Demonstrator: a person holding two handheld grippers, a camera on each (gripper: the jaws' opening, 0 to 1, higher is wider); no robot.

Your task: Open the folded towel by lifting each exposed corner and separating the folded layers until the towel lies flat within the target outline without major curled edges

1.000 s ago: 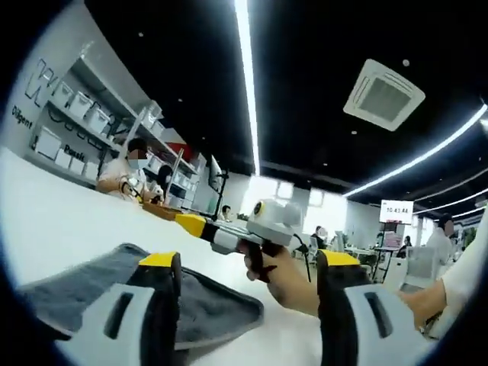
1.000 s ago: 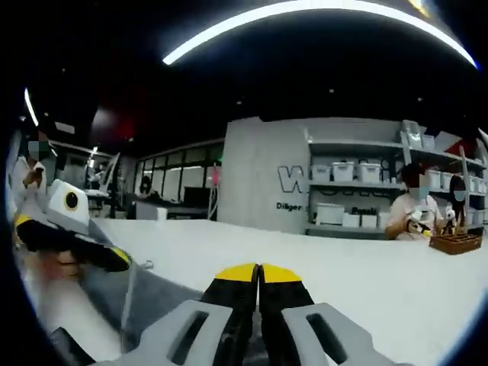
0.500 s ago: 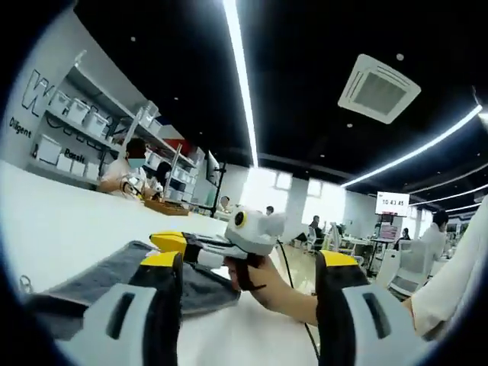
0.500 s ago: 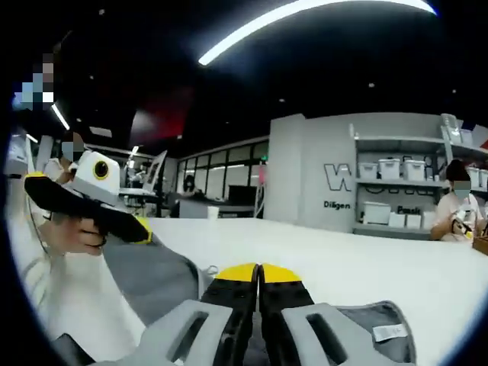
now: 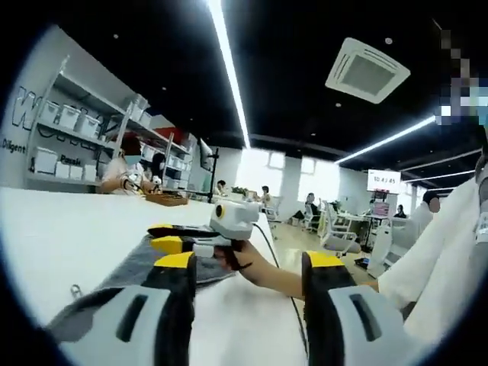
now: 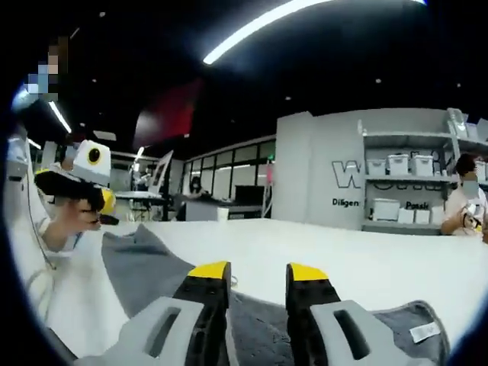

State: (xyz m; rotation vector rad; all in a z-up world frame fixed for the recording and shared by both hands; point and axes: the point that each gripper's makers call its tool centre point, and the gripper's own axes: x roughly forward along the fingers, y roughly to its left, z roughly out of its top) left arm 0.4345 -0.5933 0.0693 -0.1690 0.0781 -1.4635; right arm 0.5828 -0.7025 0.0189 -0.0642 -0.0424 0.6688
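My left gripper has its jaws spread wide with nothing between them. My right gripper has its jaws apart too, just above the gray towel. The towel lies on the white table, with a small tag at one corner. In the left gripper view I see my hand over the towel. Shelves with white boxes stand behind, and a person sits at the table's far end.

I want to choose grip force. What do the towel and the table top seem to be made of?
The towel looks like soft grey woven cloth, matte, with a sewn label at one corner. The table looks smooth, hard and white, perhaps laminate; its slight sheen leaves that open.
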